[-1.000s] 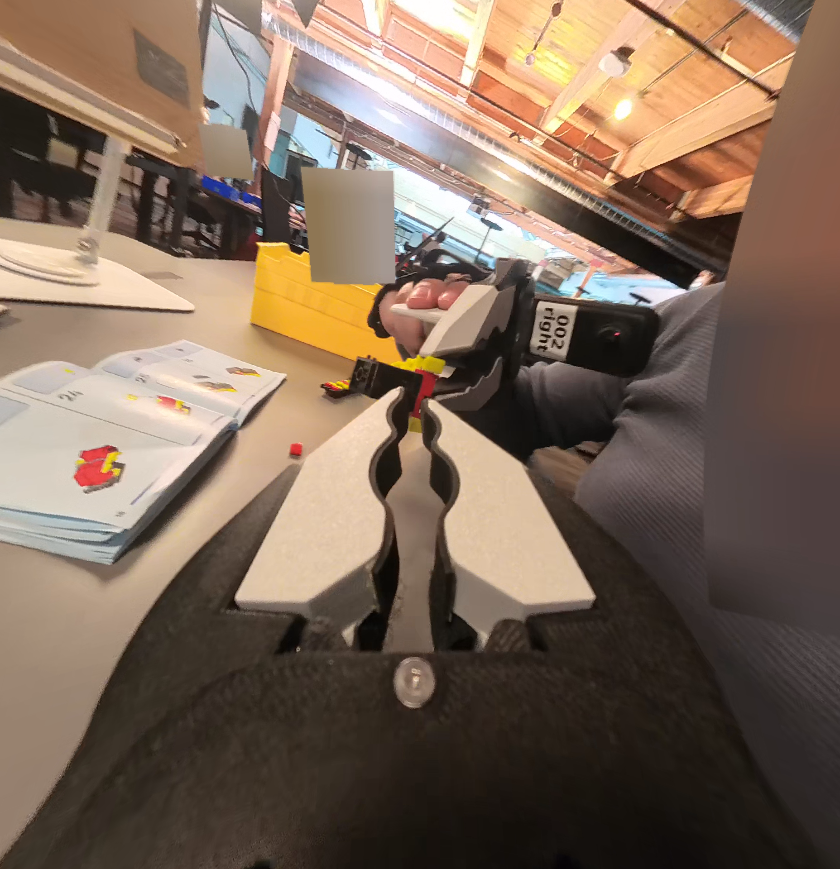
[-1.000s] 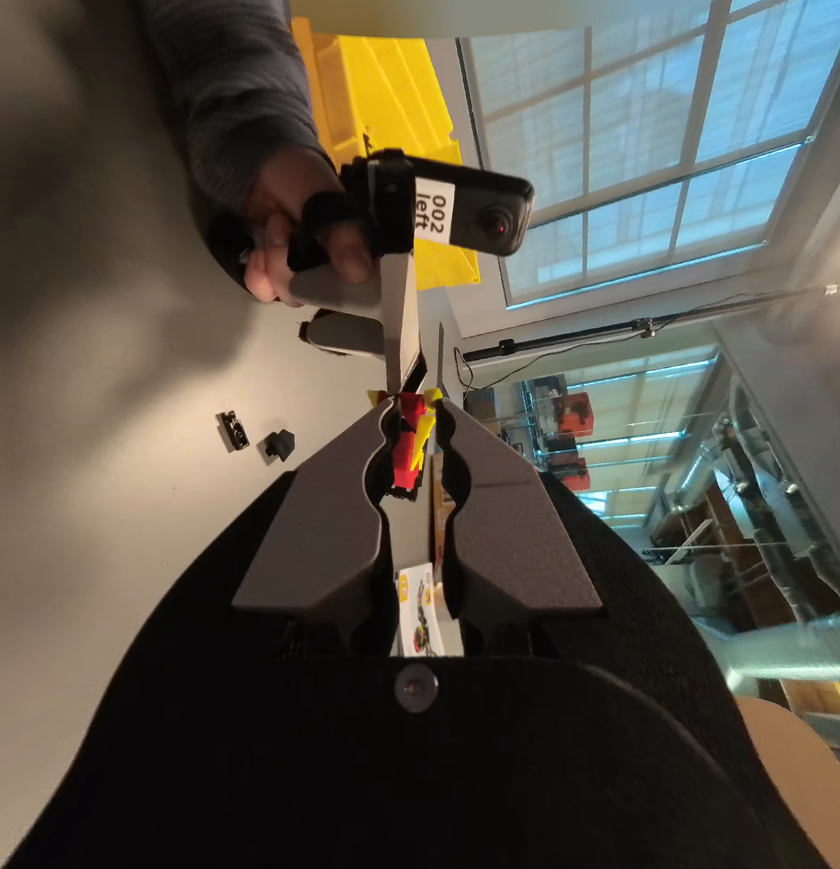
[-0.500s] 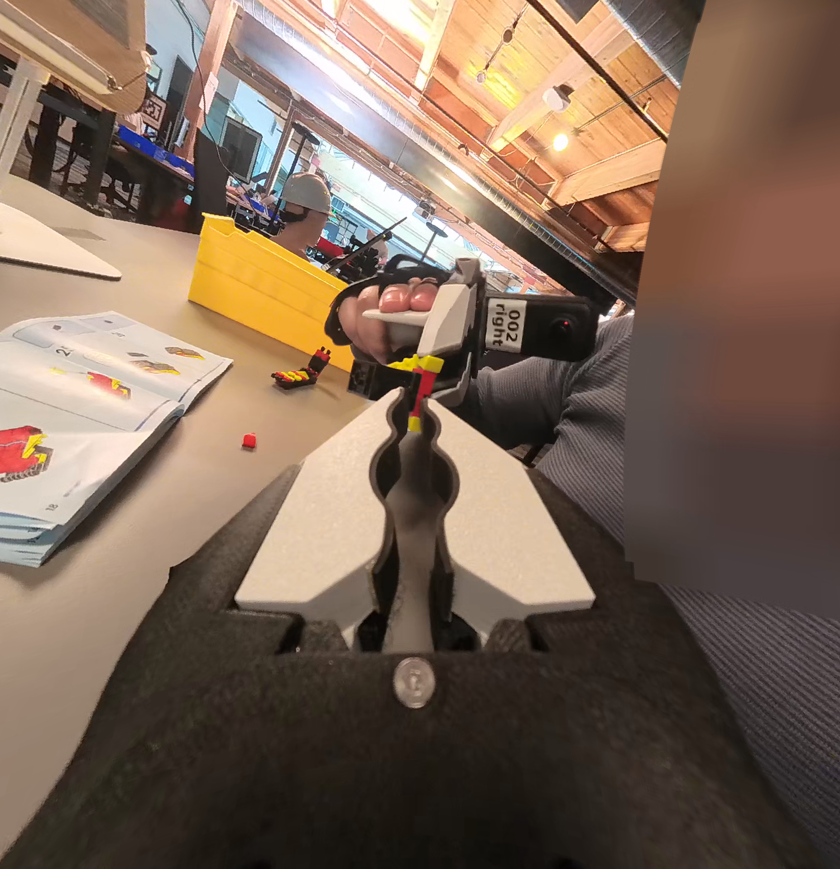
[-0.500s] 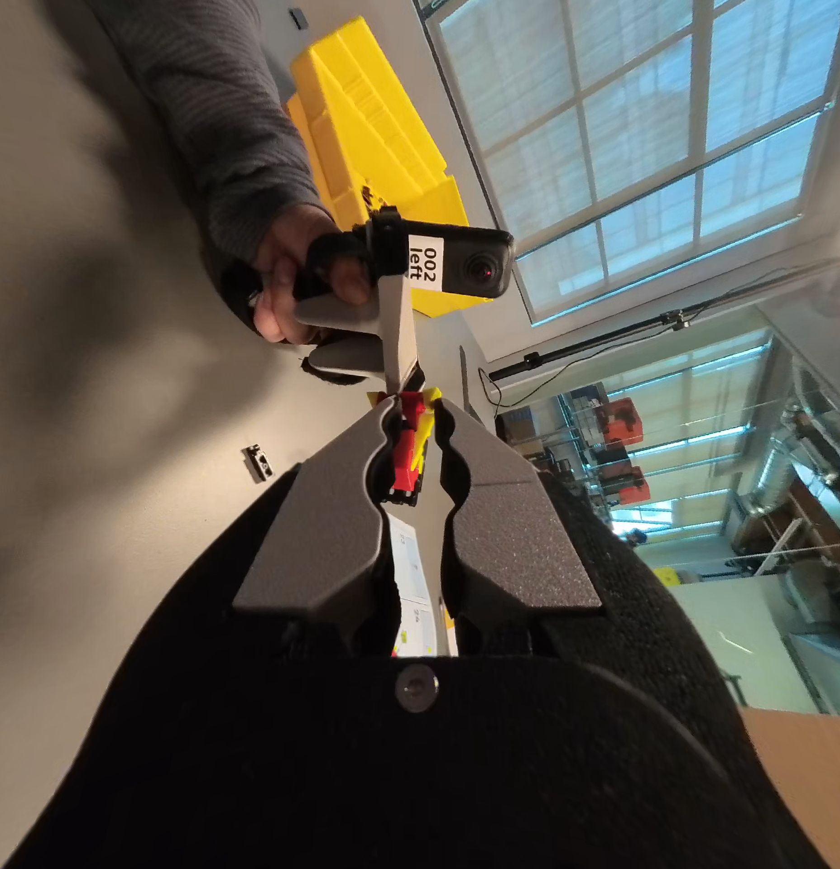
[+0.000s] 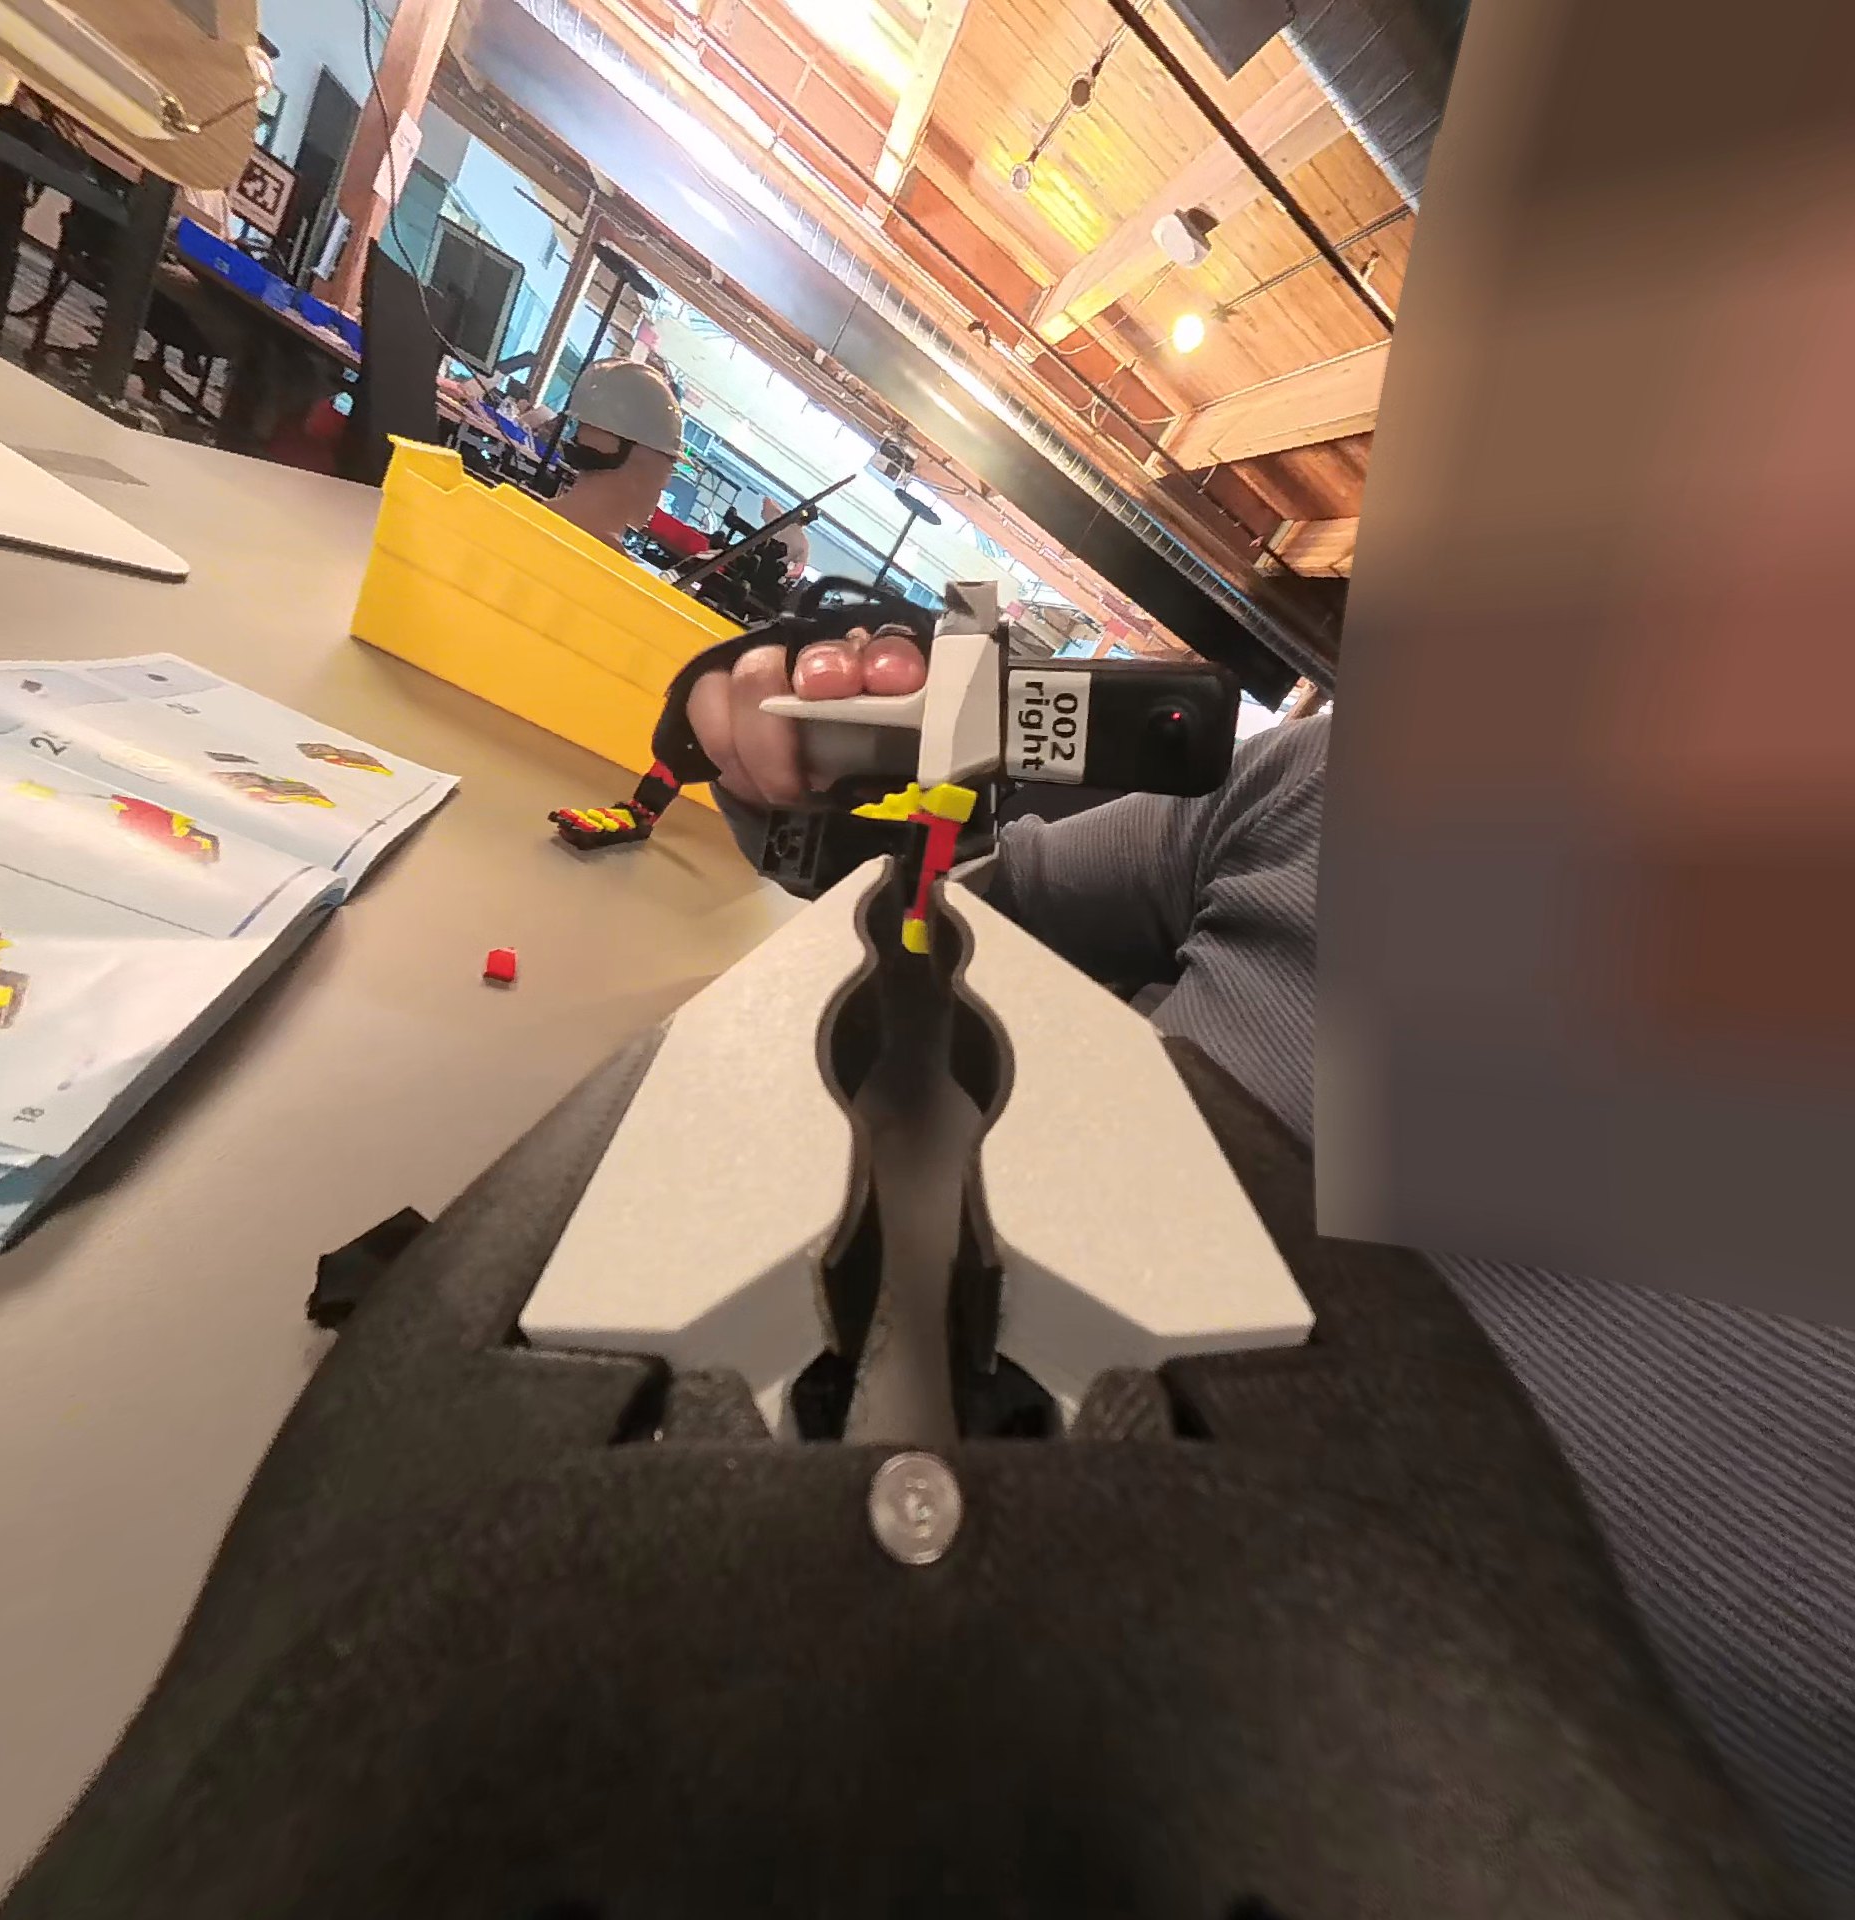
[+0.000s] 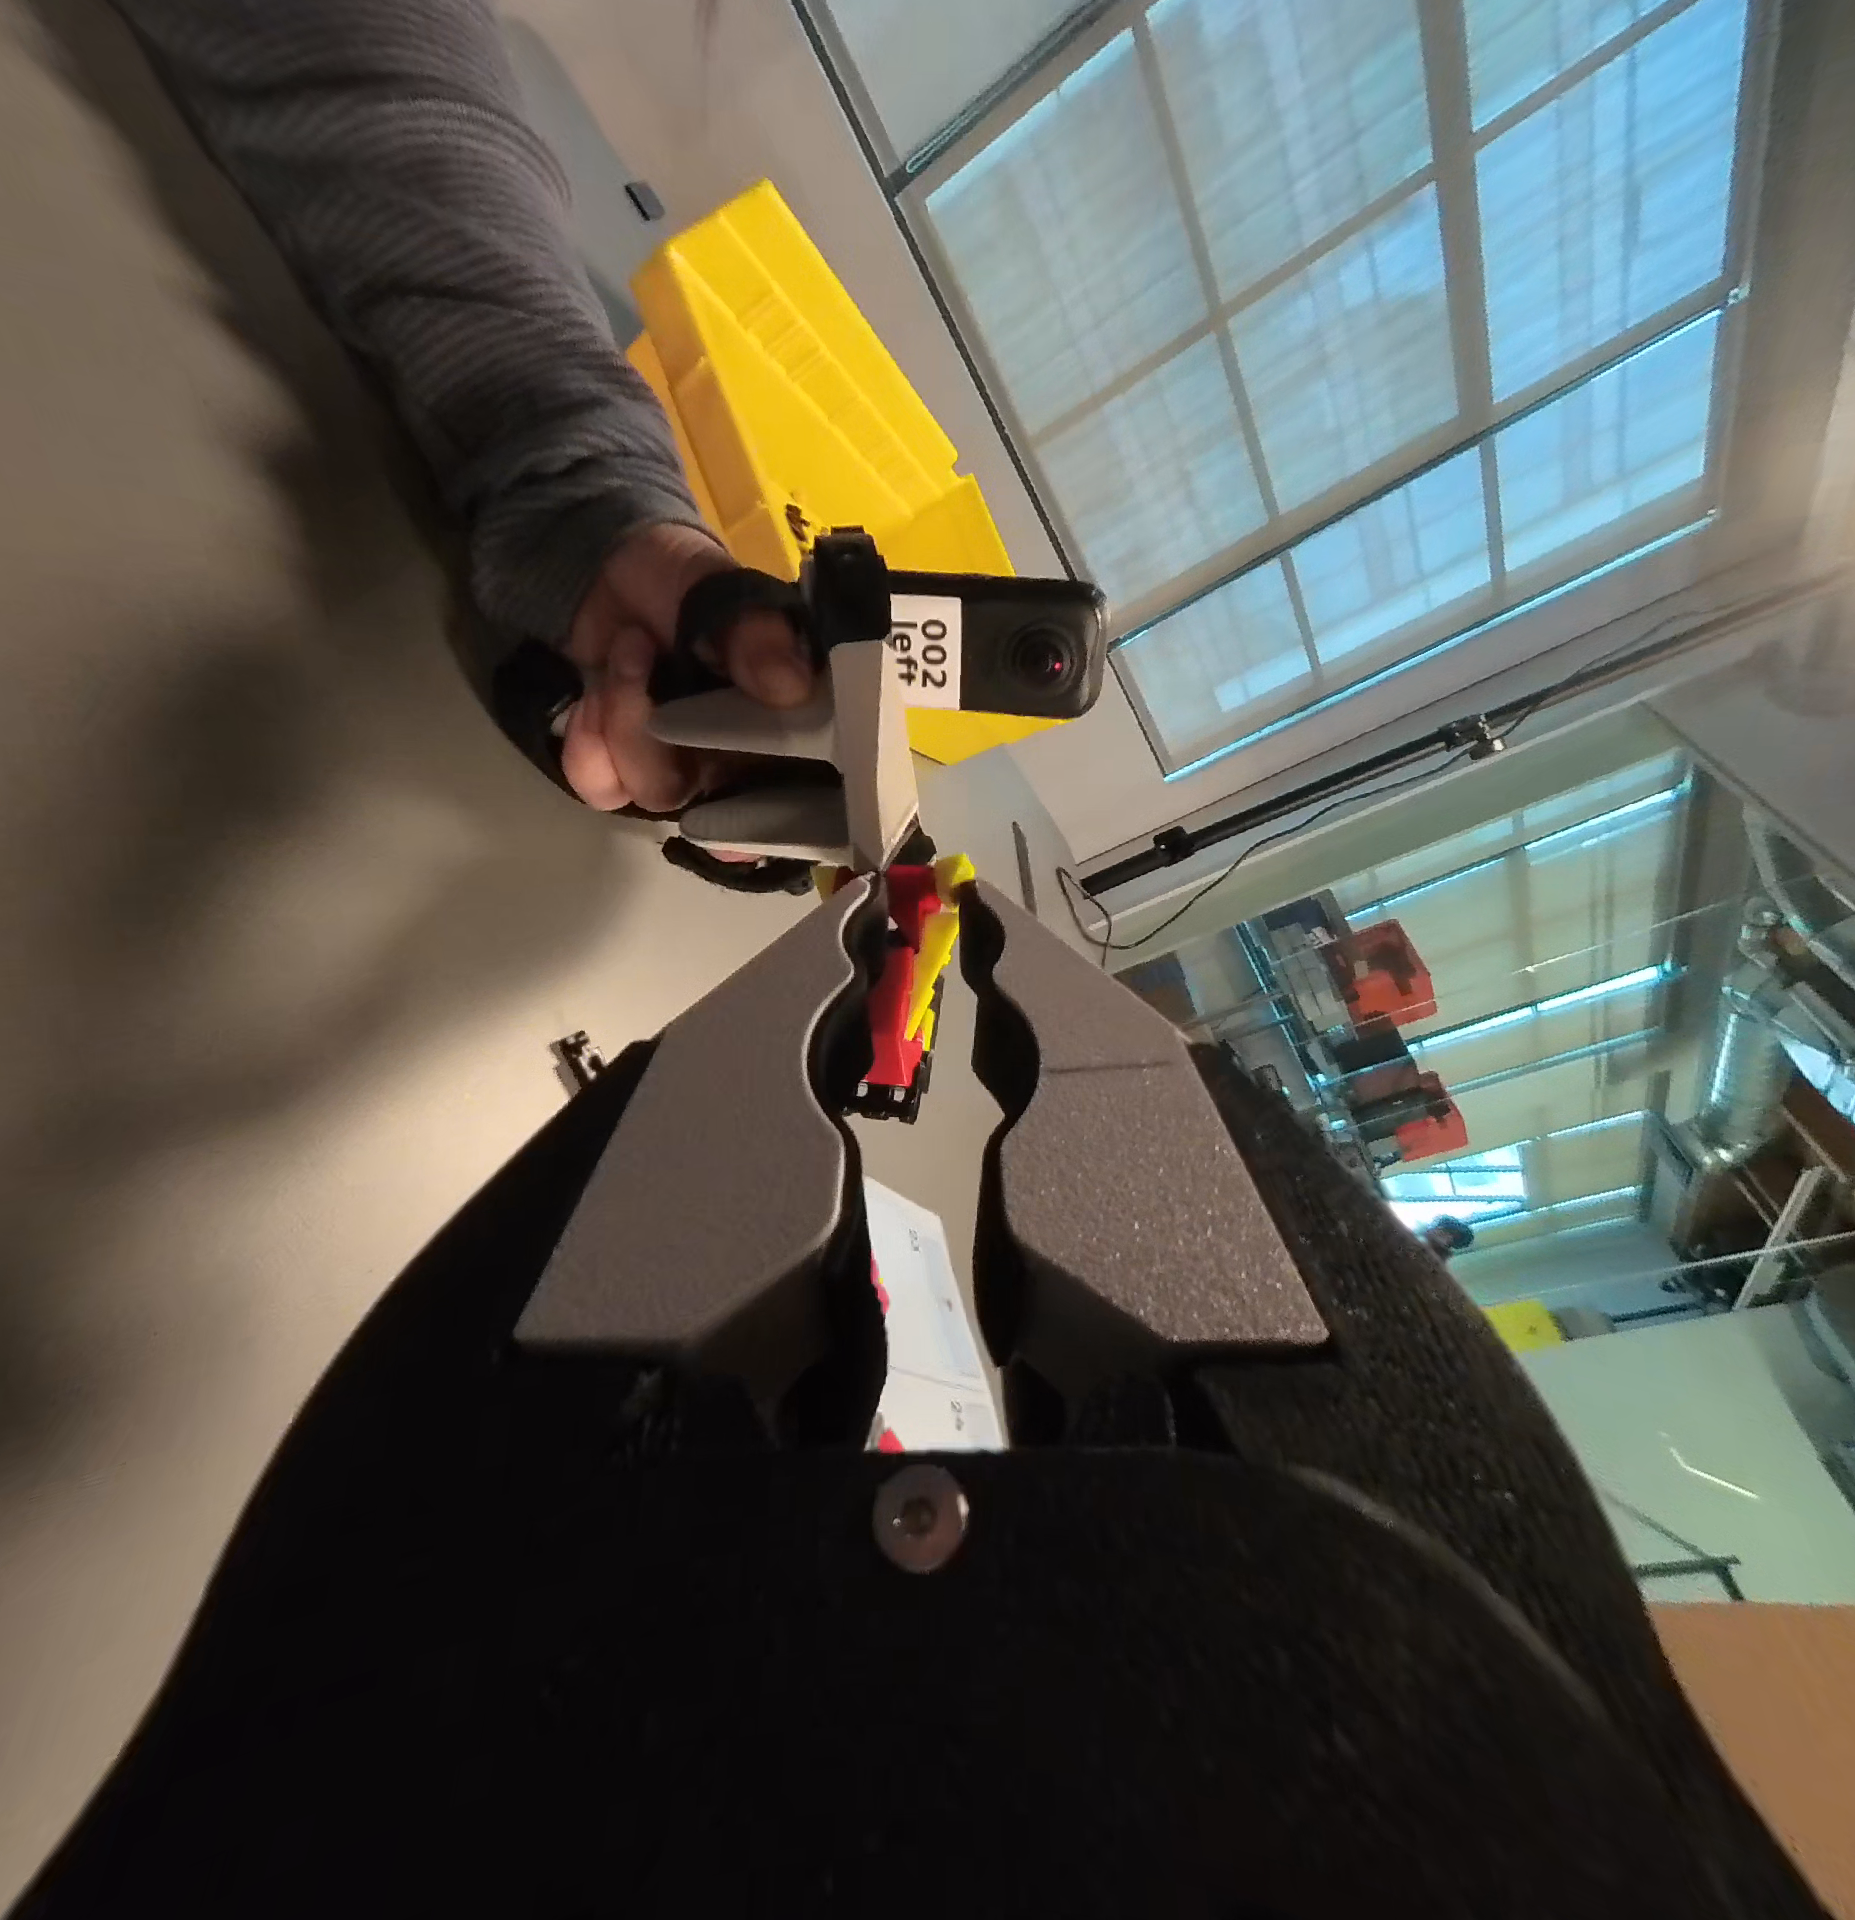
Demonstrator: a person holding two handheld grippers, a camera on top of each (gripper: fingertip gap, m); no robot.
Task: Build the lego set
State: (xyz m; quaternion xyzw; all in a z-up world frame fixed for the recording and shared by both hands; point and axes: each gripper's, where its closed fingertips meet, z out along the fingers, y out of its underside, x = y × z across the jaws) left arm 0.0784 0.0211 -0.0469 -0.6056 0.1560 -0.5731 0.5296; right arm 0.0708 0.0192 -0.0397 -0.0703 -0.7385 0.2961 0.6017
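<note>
At frame centre, the red-and-yellow plastic lego assembly [image 6: 907, 987] sits pinched between the right gripper [image 6: 907, 904] and the left gripper [image 5: 918, 894] tips. Judged risk: opposed squeezing may twist thin pieces apart, dropping them onto the grey table [image 5: 279, 1143].

Two close wrist cameras facing each other along their jaws, sharing the lego assembly [image 5: 928, 868] and yellow bin [image 6: 798, 416].

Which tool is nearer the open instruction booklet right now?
Left. The left tool hangs just right of the instruction booklet, alongside it. The right tool meets the left one tip to tip on the lego assembly, its body on the far side.
</note>
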